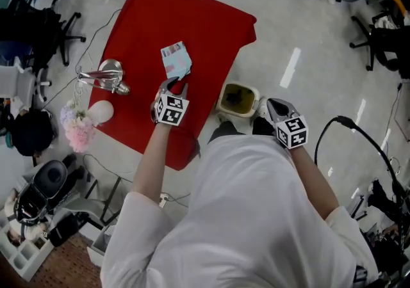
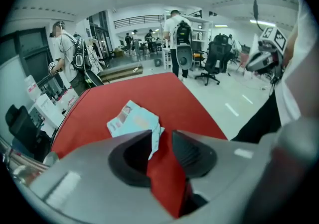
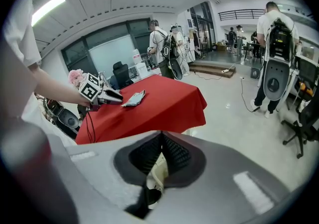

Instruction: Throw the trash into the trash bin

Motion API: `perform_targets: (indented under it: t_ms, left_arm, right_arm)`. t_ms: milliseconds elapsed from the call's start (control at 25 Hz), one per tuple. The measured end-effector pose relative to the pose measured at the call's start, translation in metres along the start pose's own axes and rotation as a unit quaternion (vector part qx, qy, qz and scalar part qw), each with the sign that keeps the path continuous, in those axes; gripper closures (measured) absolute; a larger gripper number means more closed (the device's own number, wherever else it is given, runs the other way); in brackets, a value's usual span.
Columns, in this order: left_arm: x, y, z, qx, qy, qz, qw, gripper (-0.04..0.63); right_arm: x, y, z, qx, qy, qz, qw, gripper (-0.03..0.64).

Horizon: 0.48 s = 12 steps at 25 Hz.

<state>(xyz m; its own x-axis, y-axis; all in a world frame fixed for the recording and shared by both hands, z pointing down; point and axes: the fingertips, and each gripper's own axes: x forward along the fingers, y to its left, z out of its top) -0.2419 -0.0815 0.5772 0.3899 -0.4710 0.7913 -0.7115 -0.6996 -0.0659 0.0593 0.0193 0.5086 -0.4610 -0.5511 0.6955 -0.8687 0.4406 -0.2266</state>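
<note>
We see a crumpled pale-blue paper wrapper [image 1: 176, 60] lying on the smooth red cloth of the bench [image 1: 198, 21]. Our left gripper [image 1: 177, 84] has its fingers spread; a ragged corner of the wrapper dips between them, unpinched. Our right gripper [image 3: 160, 136] has its ribbed fingers pressed together on nothing, and in its own view it hides most of the rounded cream trash bin [image 1: 238, 100] on the floor beside the bench.

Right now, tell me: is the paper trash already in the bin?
No, the crumpled paper lies on the red tablecloth, apart from the bin on the floor.
</note>
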Motion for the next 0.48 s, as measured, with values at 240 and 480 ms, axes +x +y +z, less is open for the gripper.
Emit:
perform_targets:
  t_ms: [240,480]
  left_arm:
    - [0.027,0.012,-0.013,0.018,0.035,-0.01,0.9992,0.432]
    - [0.045,0.017,-0.023,0.023,0.057,-0.02,0.9979,0.41]
  right_arm:
    - [0.001,0.001,-0.003,0.009,0.008,-0.01,1.0,0.615]
    - [-0.003,0.0,-0.004,0.014,0.011,-0.022,1.0,0.615]
